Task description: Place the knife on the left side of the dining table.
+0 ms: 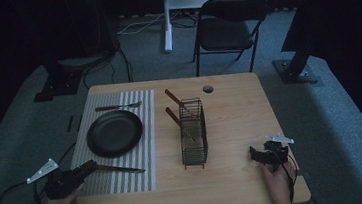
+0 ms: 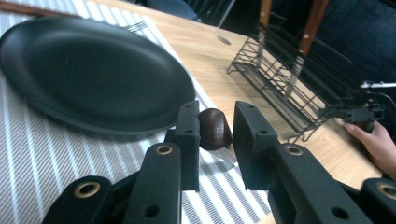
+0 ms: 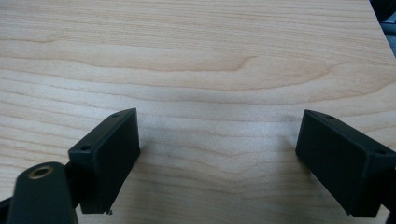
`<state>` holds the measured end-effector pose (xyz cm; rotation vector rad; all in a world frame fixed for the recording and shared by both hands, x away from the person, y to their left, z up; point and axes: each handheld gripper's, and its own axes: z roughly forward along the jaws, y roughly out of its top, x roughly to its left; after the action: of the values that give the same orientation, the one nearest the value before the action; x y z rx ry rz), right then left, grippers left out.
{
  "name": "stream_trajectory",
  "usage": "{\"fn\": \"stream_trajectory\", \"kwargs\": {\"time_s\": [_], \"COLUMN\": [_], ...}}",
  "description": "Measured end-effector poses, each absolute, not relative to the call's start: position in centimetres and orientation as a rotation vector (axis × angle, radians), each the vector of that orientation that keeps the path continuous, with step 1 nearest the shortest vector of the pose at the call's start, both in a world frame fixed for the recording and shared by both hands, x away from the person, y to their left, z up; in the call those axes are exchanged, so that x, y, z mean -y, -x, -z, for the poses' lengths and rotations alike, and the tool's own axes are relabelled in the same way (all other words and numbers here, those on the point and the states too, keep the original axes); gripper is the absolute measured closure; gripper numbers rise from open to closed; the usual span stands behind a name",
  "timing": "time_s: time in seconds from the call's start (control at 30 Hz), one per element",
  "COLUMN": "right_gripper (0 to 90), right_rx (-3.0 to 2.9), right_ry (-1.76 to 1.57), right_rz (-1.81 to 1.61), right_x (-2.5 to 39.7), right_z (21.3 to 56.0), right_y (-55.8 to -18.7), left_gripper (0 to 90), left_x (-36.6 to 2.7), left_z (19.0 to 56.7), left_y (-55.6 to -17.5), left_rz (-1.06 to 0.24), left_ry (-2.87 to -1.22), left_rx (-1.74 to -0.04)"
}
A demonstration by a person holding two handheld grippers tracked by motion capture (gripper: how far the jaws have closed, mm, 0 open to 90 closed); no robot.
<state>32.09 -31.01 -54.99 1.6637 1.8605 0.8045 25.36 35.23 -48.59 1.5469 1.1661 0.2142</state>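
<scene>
Knife [image 1: 120, 168] handle end between left hand-held gripper [image 2: 215, 140] jaws; blade hidden.

Black plate [image 1: 114, 133] on striped placemat [image 1: 140, 116] – fork [image 1: 117, 106] behind; wire rack [image 1: 193, 133] – chair [image 1: 229, 24] beyond

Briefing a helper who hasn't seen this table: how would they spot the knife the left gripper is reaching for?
Find the striped mat. The knife lies on its near edge, below the black plate, by the left gripper. Unlike the fork beyond the plate, it has a pointed blade.

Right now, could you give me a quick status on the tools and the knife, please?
Left tool open around knife handle, not clamped. Right tool open over bare table. Plate close beside knife.
</scene>
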Motion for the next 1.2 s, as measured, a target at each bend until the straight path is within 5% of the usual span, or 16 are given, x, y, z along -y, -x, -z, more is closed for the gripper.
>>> {"fn": "stream_trajectory", "kwargs": {"time_s": [0.53, 1.2], "right_gripper": [12.6, 12.6], "right_rx": [-1.861, -1.861], "right_ry": [-1.664, -1.664], "right_rz": [-0.804, -0.804], "right_x": [31.0, 31.0], "right_z": [55.0, 55.0], "right_y": [-32.1, -32.1], "left_gripper": [57.0, 35.9], "left_x": [-36.6, -34.7], "left_z": [53.1, 54.2], "left_y": [-26.7, -27.0], "left_rz": [-0.162, -0.361], "left_ry": [-1.459, -1.627], "left_rx": [-1.437, -1.574]}}
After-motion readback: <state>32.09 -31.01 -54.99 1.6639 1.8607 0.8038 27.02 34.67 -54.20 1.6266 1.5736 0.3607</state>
